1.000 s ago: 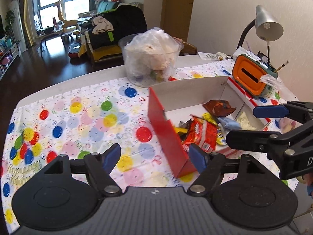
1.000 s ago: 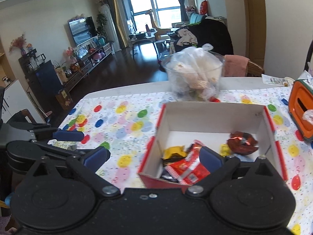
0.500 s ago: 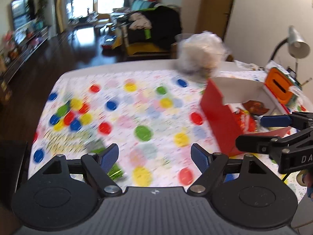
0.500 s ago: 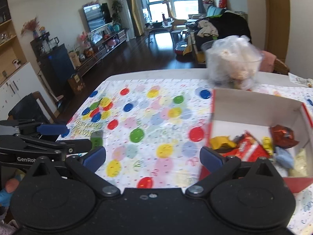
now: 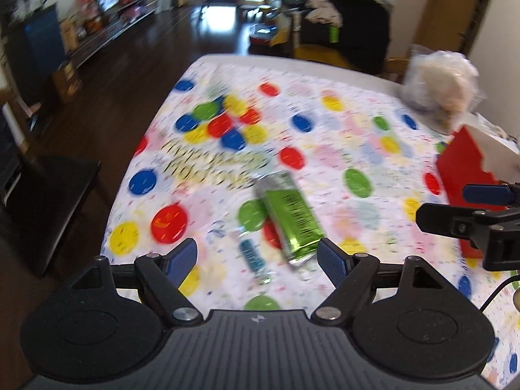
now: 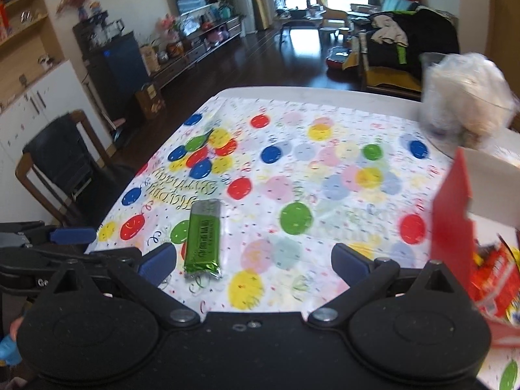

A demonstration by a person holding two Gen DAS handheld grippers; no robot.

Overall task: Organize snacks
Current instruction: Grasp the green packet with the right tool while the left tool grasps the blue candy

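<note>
You had the left hand-held gripper (image 5: pixel 256 258) hovering with its jaws spread wide and nothing between the pads, the green foil snack bar (image 5: pixel 289 216) lying flat on the desk (image 5: pixel 325 65) just ahead of the fingertips, close to the desk's near left corner. A smaller teal-wrapped sweet (image 5: pixel 252 255) lay just beside the bar, nearer you, though blur made it hard to read. Your right hand-held gripper (image 6: pixel 253 261) was open and empty too, pointed at the balloon-print cloth (image 6: pixel 325 169), with the bar just off its left finger. Over at the right edge of the desk stood the red box (image 6: pixel 451 221), wrappers showing inside it, and behind it the clear tub (image 6: pixel 468 104) stuffed with a plastic bag. By my reading you were on the reach for a loose snack, with the pick itself not yet made. The next move called for straddling the bar across its narrow width, closing squarely on the slippery foil, then carrying it over to the box.
</note>
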